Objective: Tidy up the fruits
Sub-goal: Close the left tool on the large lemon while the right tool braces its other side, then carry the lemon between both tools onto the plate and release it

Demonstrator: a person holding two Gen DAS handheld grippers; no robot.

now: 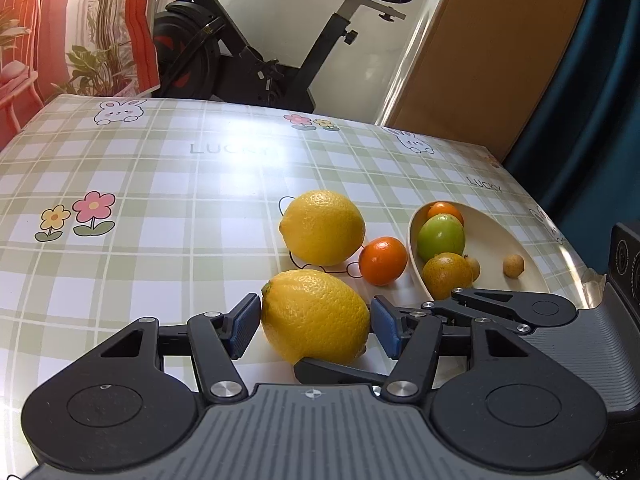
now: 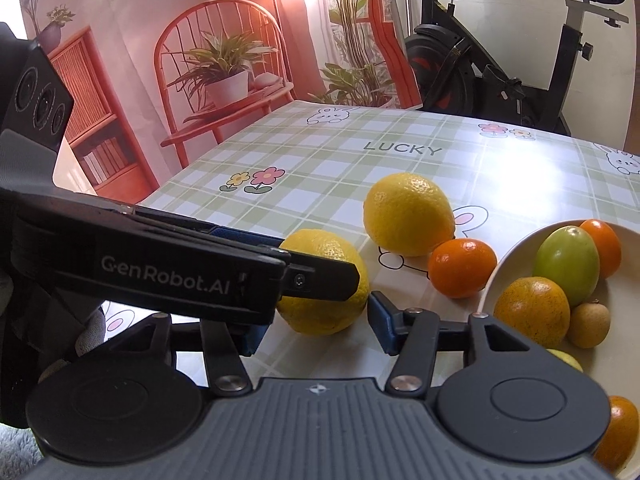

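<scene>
A near lemon (image 1: 316,316) lies on the checked tablecloth between the blue pads of my left gripper (image 1: 314,322); the left pad touches it, the right pad stands just off it. A second lemon (image 1: 323,227) and a small orange (image 1: 382,261) lie behind. A cream bowl (image 1: 504,240) at the right holds a green fruit (image 1: 441,237), oranges and small brown fruits. My right gripper (image 2: 316,328) is open just before the same near lemon (image 2: 320,308), with the left gripper's finger (image 2: 320,280) crossing in front of it. The bowl (image 2: 624,320) is at its right.
The tablecloth (image 1: 160,184) stretches wide to the left and back. An exercise bike (image 1: 248,48) stands beyond the table's far edge. A printed backdrop (image 2: 200,60) with a red chair hangs at the left. A brown door and blue curtain are at the right.
</scene>
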